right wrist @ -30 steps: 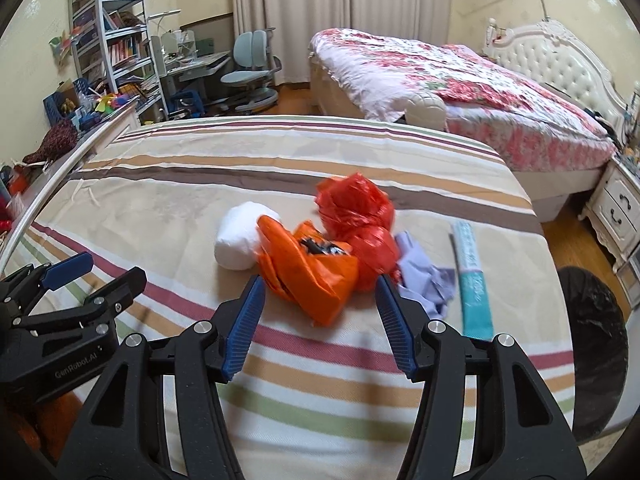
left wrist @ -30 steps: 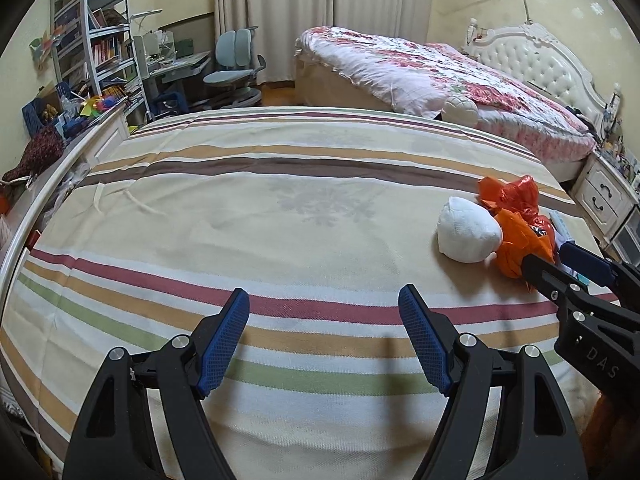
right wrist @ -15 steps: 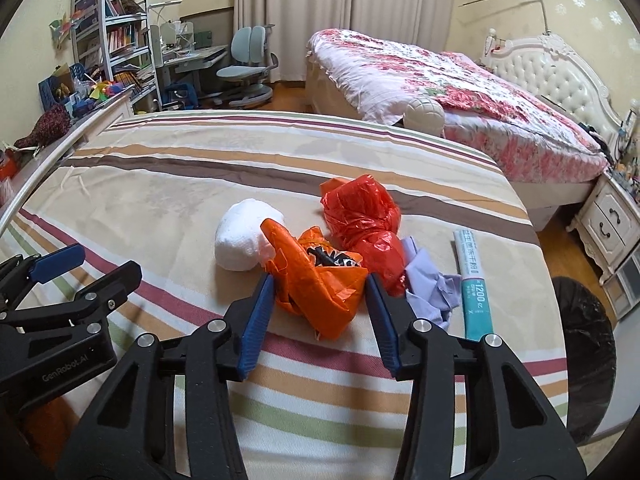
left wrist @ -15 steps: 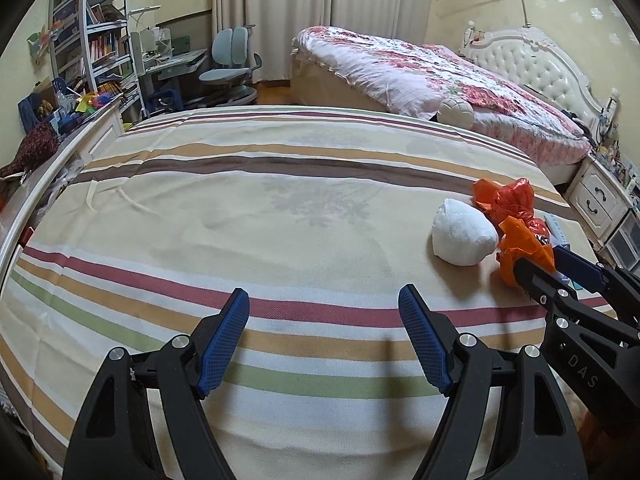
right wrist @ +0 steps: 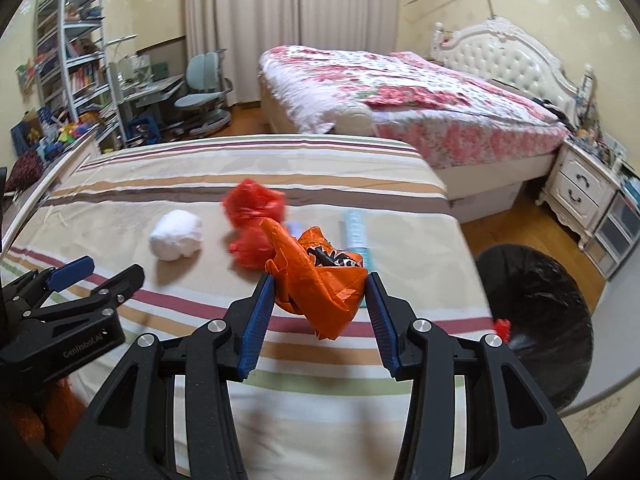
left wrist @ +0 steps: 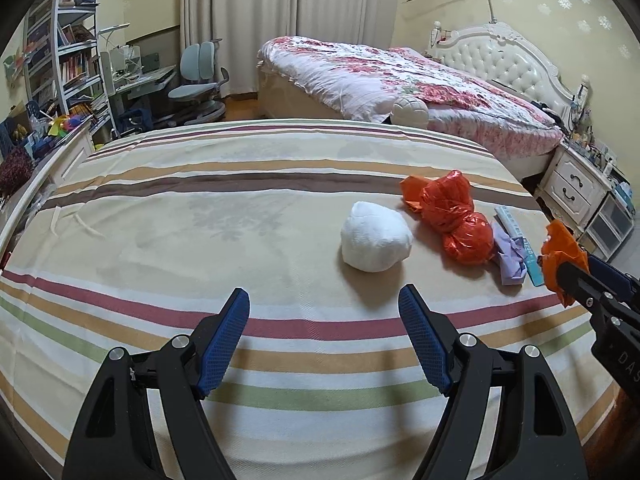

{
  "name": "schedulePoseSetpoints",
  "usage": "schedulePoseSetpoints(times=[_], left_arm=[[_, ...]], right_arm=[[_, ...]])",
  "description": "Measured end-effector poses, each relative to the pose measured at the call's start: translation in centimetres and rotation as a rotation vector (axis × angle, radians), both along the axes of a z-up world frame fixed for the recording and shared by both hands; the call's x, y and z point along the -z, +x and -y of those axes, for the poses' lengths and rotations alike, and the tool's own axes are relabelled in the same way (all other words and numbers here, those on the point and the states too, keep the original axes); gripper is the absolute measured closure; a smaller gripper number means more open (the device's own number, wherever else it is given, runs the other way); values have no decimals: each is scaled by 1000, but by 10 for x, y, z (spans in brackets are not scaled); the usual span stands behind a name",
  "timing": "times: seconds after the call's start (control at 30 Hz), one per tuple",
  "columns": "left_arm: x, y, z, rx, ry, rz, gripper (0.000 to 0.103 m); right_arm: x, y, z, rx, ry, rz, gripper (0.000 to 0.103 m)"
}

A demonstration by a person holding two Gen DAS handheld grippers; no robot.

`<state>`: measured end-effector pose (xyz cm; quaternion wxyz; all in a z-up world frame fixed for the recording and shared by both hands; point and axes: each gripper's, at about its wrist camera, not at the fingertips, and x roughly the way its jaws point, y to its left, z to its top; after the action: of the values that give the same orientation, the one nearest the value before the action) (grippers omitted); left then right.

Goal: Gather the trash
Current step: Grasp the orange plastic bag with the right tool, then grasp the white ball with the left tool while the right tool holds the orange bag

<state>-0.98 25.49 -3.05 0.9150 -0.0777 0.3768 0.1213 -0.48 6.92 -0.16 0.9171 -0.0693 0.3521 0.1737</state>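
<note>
Trash lies scattered on the right part of a striped bedspread [left wrist: 200, 220] covering the near bed. Beside that bed, on the floor, stands a round bin lined with black plastic [right wrist: 536, 312]. The left gripper [left wrist: 324, 320] hangs over the bedspread with its 2 blue-padded fingers wide apart, gripping nothing. The right gripper [right wrist: 320, 300] is clamped on a crumpled orange plastic bag [right wrist: 320, 288], lifted clear of the bedspread. On the cloth rest a white paper ball [left wrist: 376, 238], a red plastic bag wad [left wrist: 456, 216], a lilac tissue [left wrist: 510, 256] and a teal packet [right wrist: 357, 232].
</note>
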Motion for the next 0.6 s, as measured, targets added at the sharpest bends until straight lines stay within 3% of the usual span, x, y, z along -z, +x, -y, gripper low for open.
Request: schedulePoseSetpoints(times=[0.23, 0.6], left_arm=[[0, 13, 11, 8, 19, 3, 28], [1, 39, 16, 6, 41, -22, 27]], right_arm=[[15, 22, 41, 106, 7, -43, 58], [26, 37, 48, 101, 32, -75, 57]])
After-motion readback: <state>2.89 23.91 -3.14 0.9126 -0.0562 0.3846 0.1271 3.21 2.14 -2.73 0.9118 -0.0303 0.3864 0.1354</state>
